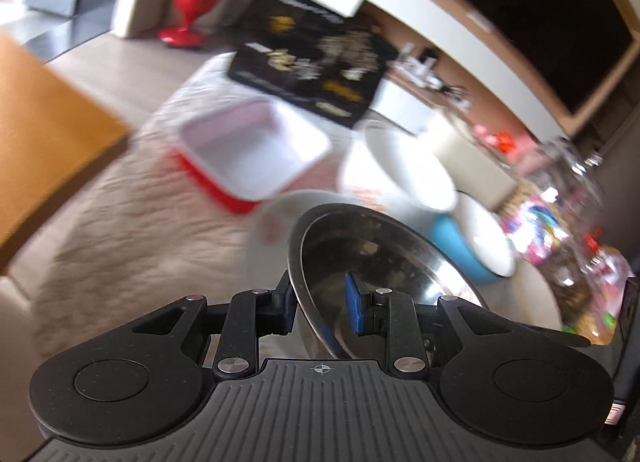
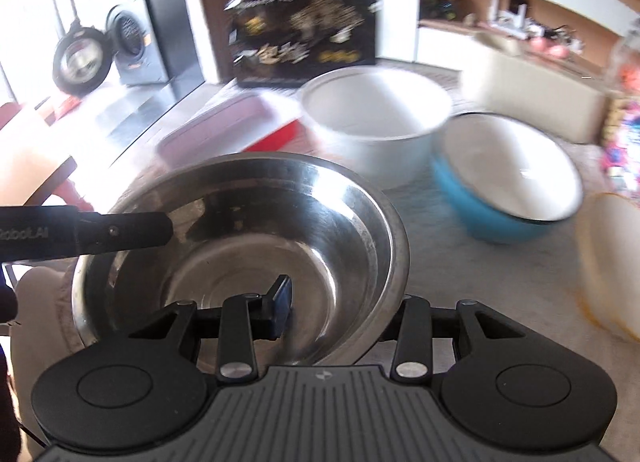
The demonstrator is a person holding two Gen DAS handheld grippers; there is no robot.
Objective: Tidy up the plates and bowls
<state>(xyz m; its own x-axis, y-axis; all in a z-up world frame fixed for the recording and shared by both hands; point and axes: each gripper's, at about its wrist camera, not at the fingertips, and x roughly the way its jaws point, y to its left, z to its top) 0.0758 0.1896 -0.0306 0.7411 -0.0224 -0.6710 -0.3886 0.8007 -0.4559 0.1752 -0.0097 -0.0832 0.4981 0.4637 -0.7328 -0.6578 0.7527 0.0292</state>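
Both grippers grip one steel bowl (image 2: 240,246): the left gripper (image 1: 320,302) has its blue pads closed across the tilted rim, and the right gripper (image 2: 340,310) pinches the near rim, one finger inside, the other hidden outside. Behind it on the beige cloth (image 1: 120,201) sit a white bowl (image 2: 376,117), a blue bowl (image 2: 508,189) and a red-and-white tray (image 1: 252,149).
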